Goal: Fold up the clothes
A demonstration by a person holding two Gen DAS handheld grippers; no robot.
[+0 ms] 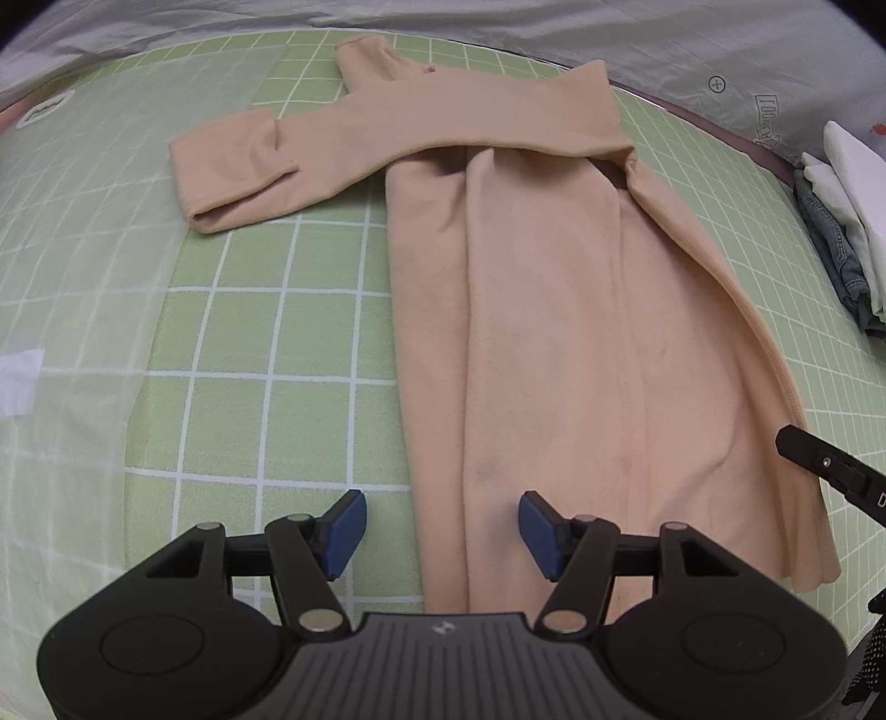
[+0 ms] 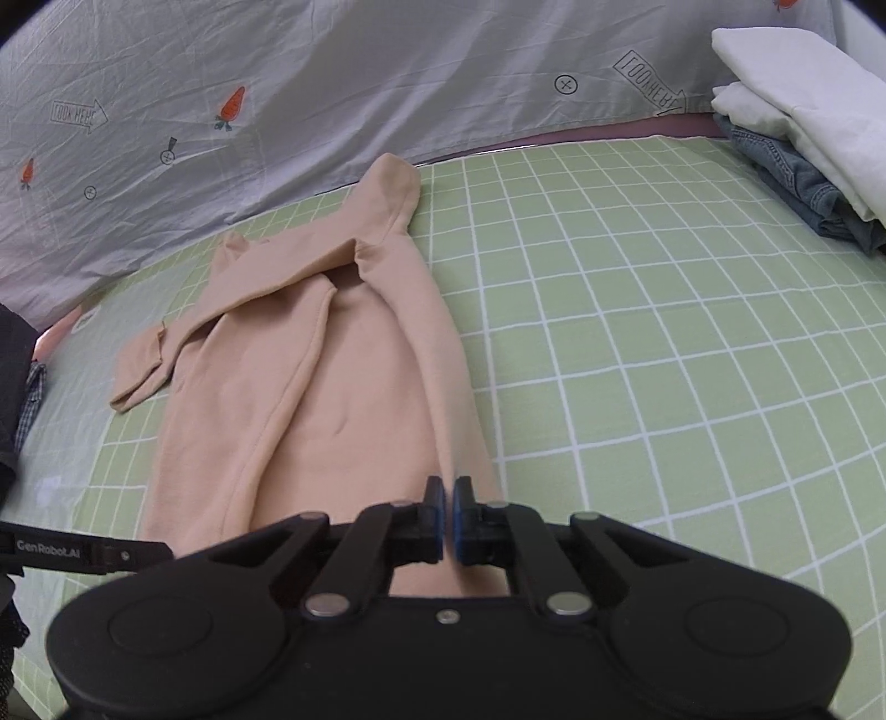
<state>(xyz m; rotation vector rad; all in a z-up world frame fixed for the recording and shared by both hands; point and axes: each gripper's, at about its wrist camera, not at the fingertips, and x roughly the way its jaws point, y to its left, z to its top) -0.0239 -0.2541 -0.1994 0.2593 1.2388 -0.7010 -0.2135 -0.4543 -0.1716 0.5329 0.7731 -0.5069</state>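
Observation:
A beige long-sleeved garment (image 1: pixel 526 332) (image 2: pixel 310 360) lies lengthwise on the green grid mat (image 1: pixel 249 332) (image 2: pixel 664 332). One sleeve is folded across the chest toward the left, with its cuff doubled back. My left gripper (image 1: pixel 443 531) is open, its blue pads straddling the garment's left edge near the hem. My right gripper (image 2: pixel 448 515) is shut on the garment's right edge near the hem, and a raised fold of cloth runs into its pads. A black finger (image 1: pixel 814 457) of the right gripper shows at the right of the left wrist view.
A stack of folded white and denim clothes (image 1: pixel 847 221) (image 2: pixel 803 138) sits at the mat's right. A grey printed sheet (image 2: pixel 332 111) (image 1: pixel 554 33) rises behind the mat. A translucent plastic sheet (image 1: pixel 83 221) covers the mat's left. Dark clothing (image 2: pixel 16 387) is at the far left.

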